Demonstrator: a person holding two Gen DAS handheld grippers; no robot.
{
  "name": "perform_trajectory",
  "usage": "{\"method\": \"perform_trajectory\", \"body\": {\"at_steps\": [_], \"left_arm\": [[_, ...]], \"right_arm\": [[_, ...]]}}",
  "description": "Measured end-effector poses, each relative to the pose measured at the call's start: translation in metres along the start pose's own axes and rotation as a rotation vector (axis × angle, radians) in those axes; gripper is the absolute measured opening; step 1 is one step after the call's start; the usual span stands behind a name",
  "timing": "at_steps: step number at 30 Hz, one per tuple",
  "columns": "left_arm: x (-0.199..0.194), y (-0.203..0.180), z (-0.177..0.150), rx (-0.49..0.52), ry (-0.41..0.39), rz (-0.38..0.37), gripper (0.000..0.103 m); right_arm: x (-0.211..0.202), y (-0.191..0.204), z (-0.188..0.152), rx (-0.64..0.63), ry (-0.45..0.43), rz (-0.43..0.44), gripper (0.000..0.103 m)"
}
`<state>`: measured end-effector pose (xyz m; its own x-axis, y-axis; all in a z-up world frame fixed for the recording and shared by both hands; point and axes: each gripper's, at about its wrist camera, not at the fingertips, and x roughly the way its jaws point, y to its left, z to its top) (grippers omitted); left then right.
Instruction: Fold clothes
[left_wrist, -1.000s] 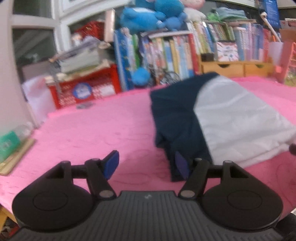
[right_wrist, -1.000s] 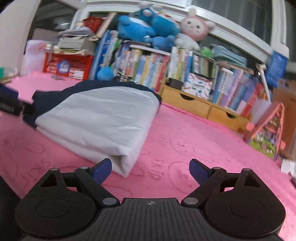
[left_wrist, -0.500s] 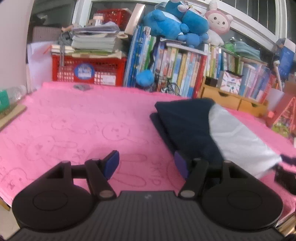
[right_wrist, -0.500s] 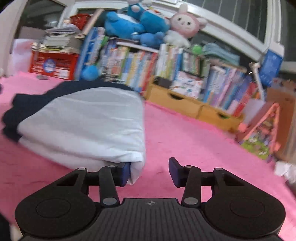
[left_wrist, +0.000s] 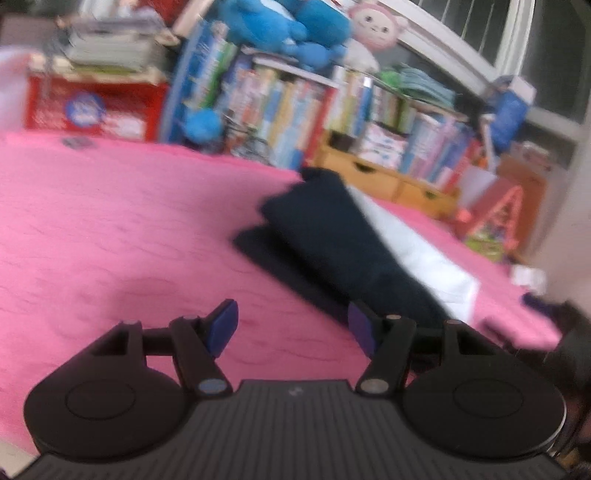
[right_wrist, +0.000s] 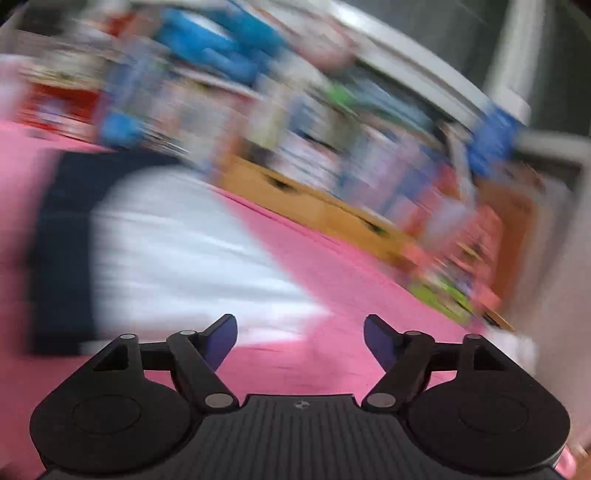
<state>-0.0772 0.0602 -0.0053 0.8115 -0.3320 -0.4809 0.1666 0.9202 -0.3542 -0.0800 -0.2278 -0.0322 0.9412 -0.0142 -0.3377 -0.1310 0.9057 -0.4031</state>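
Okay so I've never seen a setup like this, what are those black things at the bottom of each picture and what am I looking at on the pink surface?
Each black shape is a hand-held gripper, a clamp with two blue-tipped fingers that a person carries, one in each hand. A small wide-angle camera sits on each and looks out along the fingers, so you get one picture from the left gripper and one from the right gripper.

In front of them is a pink blanket with a folded garment lying on it, dark navy on one part and white on the other. Behind it stands a row of books with plush toys on top.

Neither gripper holds anything. The left one's fingers stand apart over bare blanket, close beside the garment's dark edge. The right one's fingers are opening, with nothing between them; its picture is smeared by blur.
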Motion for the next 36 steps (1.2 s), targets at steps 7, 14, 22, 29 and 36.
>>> {"method": "perform_trajectory", "body": {"at_steps": [7,14,22,29,36], "left_arm": [[0.011,0.004,0.01,-0.184,0.018,-0.165,0.065],[0.033,0.02,0.022,-0.336,0.072,-0.243,0.065],[0.071,0.012,0.027,-0.357,0.108,-0.257,0.062],[0.077,0.02,0.035,-0.371,0.096,-0.247,0.062],[0.09,0.008,0.028,-0.352,0.183,-0.318,0.062]], "right_arm": [[-0.035,0.081,0.023,-0.104,-0.129,0.155,0.085],[0.013,0.137,0.042,-0.19,-0.052,0.09,0.049],[-0.002,0.146,0.039,-0.202,-0.111,0.045,0.021],[-0.016,0.134,0.044,-0.137,-0.107,0.072,0.027],[0.009,0.155,0.041,-0.231,-0.088,0.013,0.025]]}}
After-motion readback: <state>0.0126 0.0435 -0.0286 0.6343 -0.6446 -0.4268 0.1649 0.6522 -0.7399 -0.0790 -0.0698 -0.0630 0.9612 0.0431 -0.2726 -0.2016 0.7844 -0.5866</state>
